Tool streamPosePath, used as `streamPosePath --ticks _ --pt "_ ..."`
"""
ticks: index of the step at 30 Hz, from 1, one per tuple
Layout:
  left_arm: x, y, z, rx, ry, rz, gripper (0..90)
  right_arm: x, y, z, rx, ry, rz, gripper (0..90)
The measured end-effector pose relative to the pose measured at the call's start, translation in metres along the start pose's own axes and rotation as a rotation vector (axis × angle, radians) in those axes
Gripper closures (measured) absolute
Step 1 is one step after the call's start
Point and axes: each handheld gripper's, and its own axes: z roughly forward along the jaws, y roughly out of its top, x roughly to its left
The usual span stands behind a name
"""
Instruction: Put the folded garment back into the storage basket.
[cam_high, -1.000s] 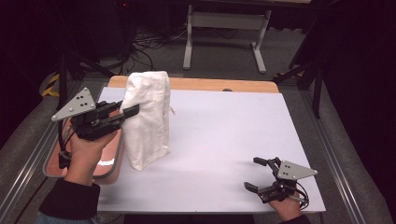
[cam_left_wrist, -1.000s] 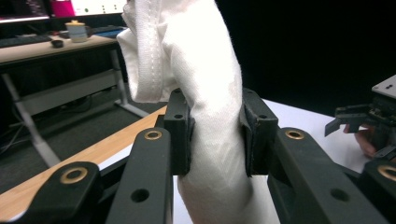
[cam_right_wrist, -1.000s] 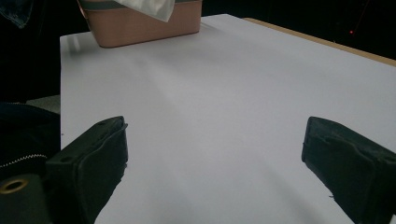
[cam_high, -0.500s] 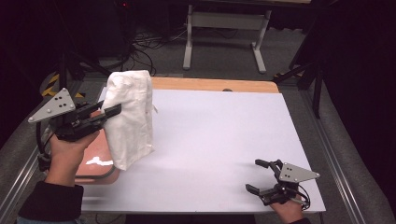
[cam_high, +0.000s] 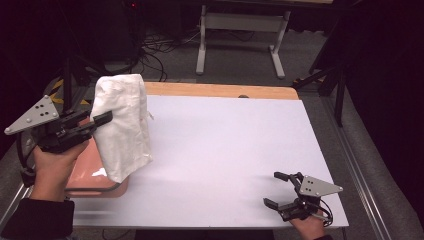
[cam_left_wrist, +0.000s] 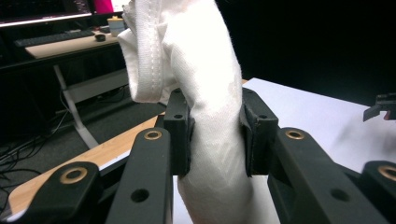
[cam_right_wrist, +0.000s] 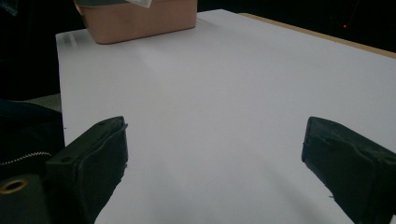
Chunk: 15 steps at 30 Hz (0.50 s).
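A white cloth garment (cam_high: 123, 125) hangs in the air at the table's left side, above a pink bin (cam_high: 95, 175). My left gripper (cam_high: 100, 120) is shut on the cloth; in the left gripper view the white cloth (cam_left_wrist: 210, 93) is pinched between both pads and its hemmed edge folds over above them. The cloth's lower end dangles over the bin's right rim. My right gripper (cam_high: 277, 190) rests near the table's front right corner, open, with nothing between its pads. In the right gripper view my right gripper (cam_right_wrist: 215, 154) looks across the bare white tabletop (cam_right_wrist: 224, 84) toward the pink bin (cam_right_wrist: 140, 18).
The white tabletop (cam_high: 230, 145) has a wooden strip (cam_high: 215, 90) along its far edge. Behind the table stands a white desk frame (cam_high: 240, 35) with cables on the floor. A black stand (cam_high: 330, 75) is off the table's far right corner.
My left gripper has carried the hanging cloth leftward, from over the table to above the pink bin. The right gripper has stayed in place, open.
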Motion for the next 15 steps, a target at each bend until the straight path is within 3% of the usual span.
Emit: streamPosePath --ticks 15 --pt "0.016 -0.005 -0.029 0.013 0.046 -0.003 69.3 0.001 0.000 0.002 0.005 0.006 -0.002 7.6"
